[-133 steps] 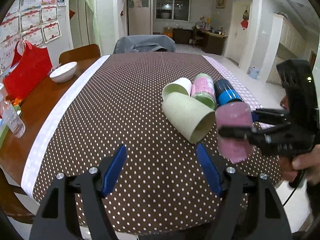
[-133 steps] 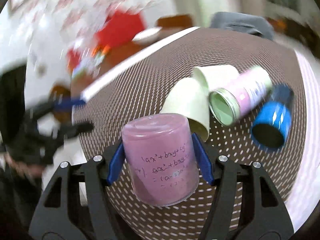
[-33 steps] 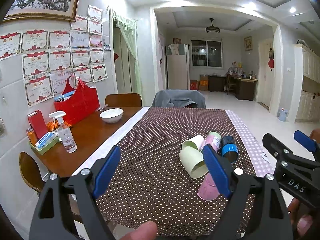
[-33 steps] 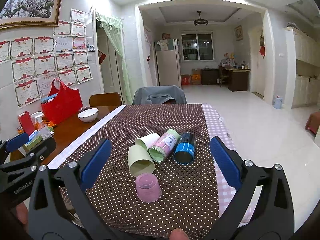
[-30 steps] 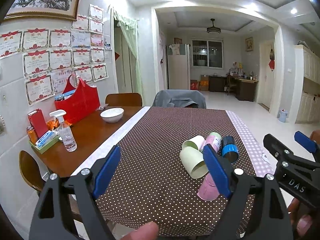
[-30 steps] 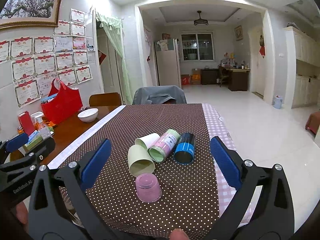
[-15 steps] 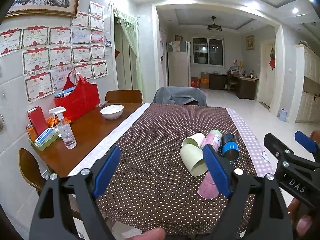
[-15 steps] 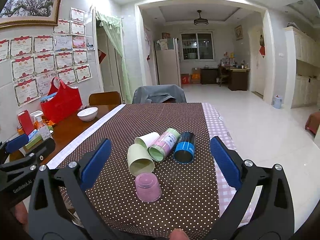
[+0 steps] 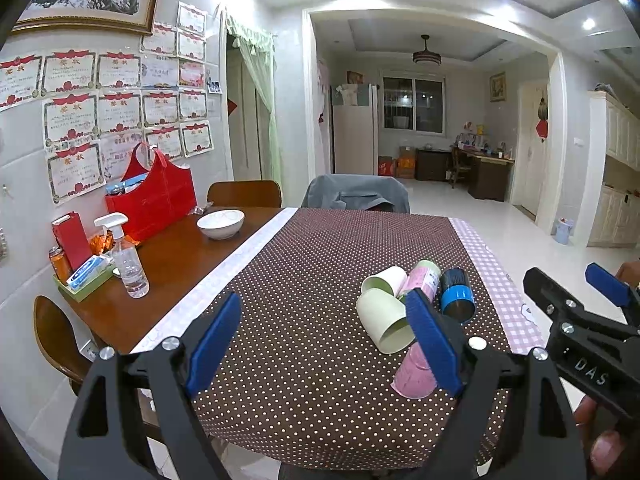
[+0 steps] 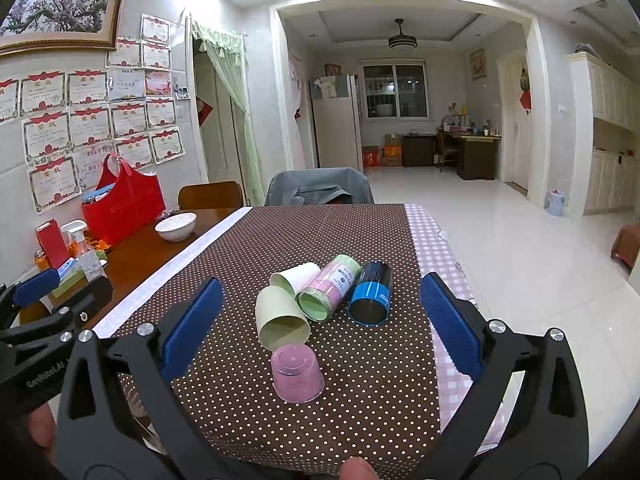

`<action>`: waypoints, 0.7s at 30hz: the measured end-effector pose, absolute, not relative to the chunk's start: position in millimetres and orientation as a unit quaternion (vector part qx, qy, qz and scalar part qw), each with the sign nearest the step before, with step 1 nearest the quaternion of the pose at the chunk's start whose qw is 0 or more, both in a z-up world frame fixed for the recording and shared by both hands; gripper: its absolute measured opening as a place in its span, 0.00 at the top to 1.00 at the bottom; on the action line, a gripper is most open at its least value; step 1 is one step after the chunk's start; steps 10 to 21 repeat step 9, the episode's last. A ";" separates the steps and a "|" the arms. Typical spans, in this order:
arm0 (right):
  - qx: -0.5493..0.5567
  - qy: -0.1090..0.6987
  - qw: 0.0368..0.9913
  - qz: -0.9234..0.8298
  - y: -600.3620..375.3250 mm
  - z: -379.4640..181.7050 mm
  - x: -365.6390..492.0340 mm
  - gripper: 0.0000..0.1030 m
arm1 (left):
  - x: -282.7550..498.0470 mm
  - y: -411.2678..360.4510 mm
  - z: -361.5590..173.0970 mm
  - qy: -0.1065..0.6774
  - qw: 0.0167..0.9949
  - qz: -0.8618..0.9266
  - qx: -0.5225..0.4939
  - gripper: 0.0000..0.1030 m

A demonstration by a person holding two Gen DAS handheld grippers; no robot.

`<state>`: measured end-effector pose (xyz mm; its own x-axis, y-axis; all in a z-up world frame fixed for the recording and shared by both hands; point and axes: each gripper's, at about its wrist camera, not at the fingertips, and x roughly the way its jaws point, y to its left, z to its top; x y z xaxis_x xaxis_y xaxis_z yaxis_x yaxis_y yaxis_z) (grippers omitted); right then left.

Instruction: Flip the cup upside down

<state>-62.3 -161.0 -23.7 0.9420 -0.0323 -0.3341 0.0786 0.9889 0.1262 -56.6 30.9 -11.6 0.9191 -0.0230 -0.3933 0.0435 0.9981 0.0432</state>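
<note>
The pink cup is seen standing upside down on the brown dotted tablecloth, its closed base facing up and its wider mouth resting on the cloth. It is taken here as the landmark. Just behind the pink cup, a pale green cup is laid on its side with its open mouth turned toward the camera; whether its rim touches the pink cup cannot be told. Behind that green cup, a white cup is also laid on its side. Behind the pink cup and to its right, a pink-labelled canister with a green end is laid on its side, and just beside it, further right, a blue and black can lies the same way.

The right gripper is held above the near edge of the cloth, well in front of the pink cup, with its jaws spread wide and nothing between them. The left gripper is held to the left of the pink cup, its jaws likewise spread wide and empty; its right blue pad partly covers the cup in the left wrist view.

Far behind the pink cup and to its left, on the bare wooden table, a white bowl, a red bag and a spray bottle are seen.
</note>
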 end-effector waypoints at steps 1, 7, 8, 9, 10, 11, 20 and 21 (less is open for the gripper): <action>0.070 0.168 0.983 -0.028 -161.1 -23.8 -62.3 0.06 | -56.6 30.8 -11.6 0.200 0.979 -0.017 0.026 0.19; 0.070 0.168 0.983 -0.028 -160.6 -24.1 -62.5 0.06 | -54.5 26.4 -12.9 0.208 0.977 -0.016 0.037 0.19; 0.070 0.168 0.983 -0.027 -160.7 -24.2 -62.1 0.06 | -54.3 25.6 -13.3 0.209 0.977 -0.017 0.038 0.19; 0.070 0.169 0.983 -0.026 -160.5 -24.3 -61.9 0.06 | -54.4 25.8 -13.2 0.209 0.977 -0.017 0.039 0.19; 0.070 0.169 0.983 -0.026 -160.5 -24.3 -61.9 0.06 | -54.4 25.8 -13.2 0.209 0.977 -0.017 0.039 0.19; 0.070 0.169 0.983 -0.026 -160.5 -24.3 -61.9 0.06 | -54.4 25.8 -13.2 0.209 0.977 -0.017 0.039 0.19; 0.070 0.169 0.983 -0.026 -160.5 -24.3 -61.9 0.06 | -54.4 25.8 -13.2 0.209 0.977 -0.017 0.039 0.19; 0.070 0.169 0.983 -0.026 -160.5 -24.3 -61.9 0.06 | -54.4 25.8 -13.2 0.209 0.977 -0.017 0.039 0.19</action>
